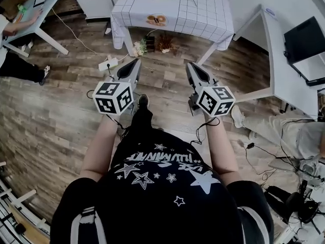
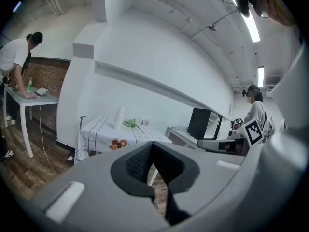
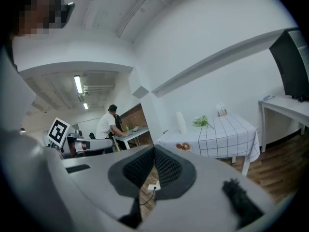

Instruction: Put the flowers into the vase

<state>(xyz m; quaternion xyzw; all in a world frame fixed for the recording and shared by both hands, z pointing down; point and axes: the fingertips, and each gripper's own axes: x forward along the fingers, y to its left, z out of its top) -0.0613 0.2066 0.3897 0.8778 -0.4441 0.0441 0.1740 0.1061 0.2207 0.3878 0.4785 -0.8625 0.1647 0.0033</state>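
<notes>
Logged left tongs (image 2: 152, 144) shut, nothing between the jaws; logged right tongs (image 3: 154, 148) likewise shut and empty. Held both out in front, side by side over the floor (image 1: 56, 116), pointing toward the bench (image 1: 198, 14) and well short of it. Located flowers (image 3: 202, 122) lying on the far part of the bench just beside the vase (image 3: 181, 122), white and upright; cannot tell whether touching. Judged step: approach only, no grasp begun, nothing yet in the vase. Next, probably: close the gap to the bench, open one pair of tongs, take the stems low down, perhaps steady the vase with the other pair, given thin stems and a tall narrow vase prone to tipping. Noted also on the checked cloth a dish (image 1: 157, 20) of orange pieces near the front edge and a small rack (image 3: 221, 110) at the far corner. Noted under the bench a dried bunch (image 1: 163, 42), and on the wood floor a power strip (image 1: 107, 64) with cables. Beyond: white desk (image 1: 277, 50) at right with a dark monitor (image 1: 304, 37), one person (image 1: 15, 65) leaning at another desk at left, another seated at right.
</notes>
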